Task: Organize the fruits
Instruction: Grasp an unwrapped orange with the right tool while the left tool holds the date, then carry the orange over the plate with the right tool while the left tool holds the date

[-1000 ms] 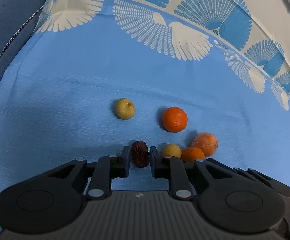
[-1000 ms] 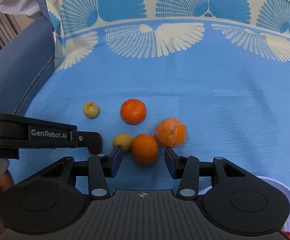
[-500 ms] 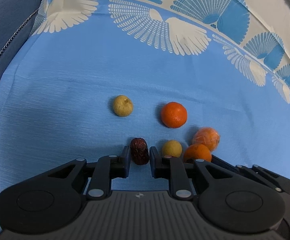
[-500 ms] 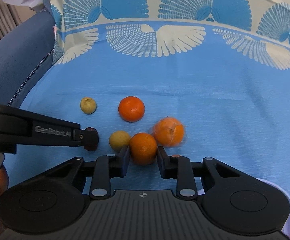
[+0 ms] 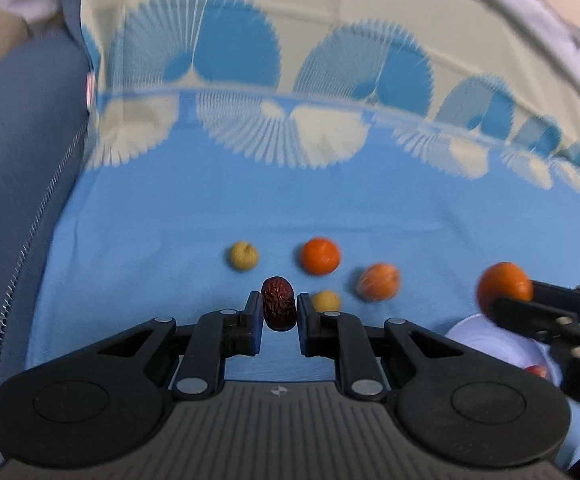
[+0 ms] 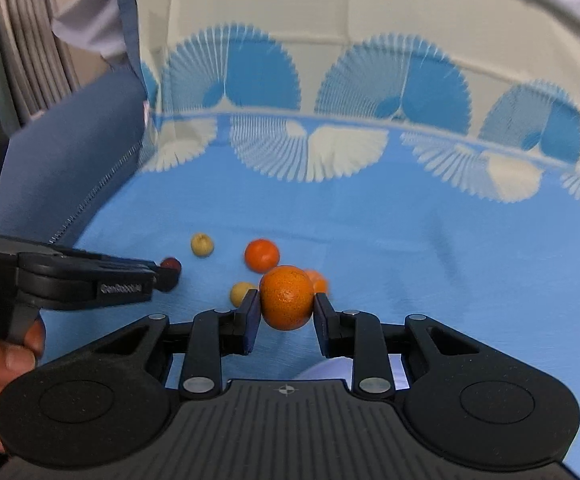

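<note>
My left gripper (image 5: 278, 306) is shut on a dark red wrinkled date (image 5: 277, 300), held clear of the blue cloth (image 5: 150, 260). In the right wrist view my right gripper (image 6: 286, 305) is shut on an orange (image 6: 287, 296), also off the cloth. Left lying on the cloth are a yellow fruit (image 5: 243, 256), a second orange (image 5: 320, 256), a wrapped orange (image 5: 379, 282) and a small yellow fruit (image 5: 325, 301). The right wrist view shows the left gripper (image 6: 168, 276) with the date (image 6: 171, 264) at left.
A white bowl (image 5: 486, 336) sits at the near right with something red (image 5: 537, 371) in it. Its rim (image 6: 326, 370) shows under my right gripper. A blue cushion (image 5: 18, 184) with a zip borders the cloth on the left. A hand (image 6: 6, 356) holds the left gripper.
The right gripper closed on the orange and lifted it away from the pile. The left gripper rose with the date. Both views now take in more of the far patterned cloth.
</note>
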Demonstrator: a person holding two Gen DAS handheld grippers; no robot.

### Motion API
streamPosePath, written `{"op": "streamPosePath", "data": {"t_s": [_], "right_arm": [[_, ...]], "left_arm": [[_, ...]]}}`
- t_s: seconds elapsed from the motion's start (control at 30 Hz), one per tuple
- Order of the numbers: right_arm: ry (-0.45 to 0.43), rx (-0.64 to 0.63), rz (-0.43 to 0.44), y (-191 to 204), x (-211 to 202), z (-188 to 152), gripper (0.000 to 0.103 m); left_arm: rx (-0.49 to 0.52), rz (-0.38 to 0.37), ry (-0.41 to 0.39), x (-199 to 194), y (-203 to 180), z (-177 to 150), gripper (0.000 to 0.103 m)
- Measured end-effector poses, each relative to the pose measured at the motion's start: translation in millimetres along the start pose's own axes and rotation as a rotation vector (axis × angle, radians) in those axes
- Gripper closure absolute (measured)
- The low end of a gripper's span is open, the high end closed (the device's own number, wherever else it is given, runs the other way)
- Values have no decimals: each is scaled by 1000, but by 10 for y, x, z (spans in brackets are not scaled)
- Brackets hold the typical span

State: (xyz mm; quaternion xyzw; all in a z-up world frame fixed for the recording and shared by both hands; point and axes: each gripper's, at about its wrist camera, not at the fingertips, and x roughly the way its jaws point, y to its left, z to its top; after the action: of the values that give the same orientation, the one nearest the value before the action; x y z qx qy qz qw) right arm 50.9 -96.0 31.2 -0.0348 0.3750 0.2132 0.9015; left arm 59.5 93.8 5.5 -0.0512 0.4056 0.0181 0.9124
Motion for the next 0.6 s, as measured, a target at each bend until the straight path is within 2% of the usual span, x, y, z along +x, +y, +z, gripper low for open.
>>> {"op": "streamPosePath", "data": {"t_s": [0.13,0.23,0.37,0.6], "right_arm": [[-79,-39,-39,-181,-466,-90,73],[-116,-27,-85,-364,-677,-263,73],[-106,25,-119,-627,-761,-445,73],[-55,11,-176,-886,-784,-692,73]], "left_arm": [[-2,-51,-75,-341,-124,-87,84],[50,-87,-100,-527,-313,-204,84],[134,-119,-88,-582,-617,-370,84],[255,-159,-72,-497,-942,-561,84]]}}
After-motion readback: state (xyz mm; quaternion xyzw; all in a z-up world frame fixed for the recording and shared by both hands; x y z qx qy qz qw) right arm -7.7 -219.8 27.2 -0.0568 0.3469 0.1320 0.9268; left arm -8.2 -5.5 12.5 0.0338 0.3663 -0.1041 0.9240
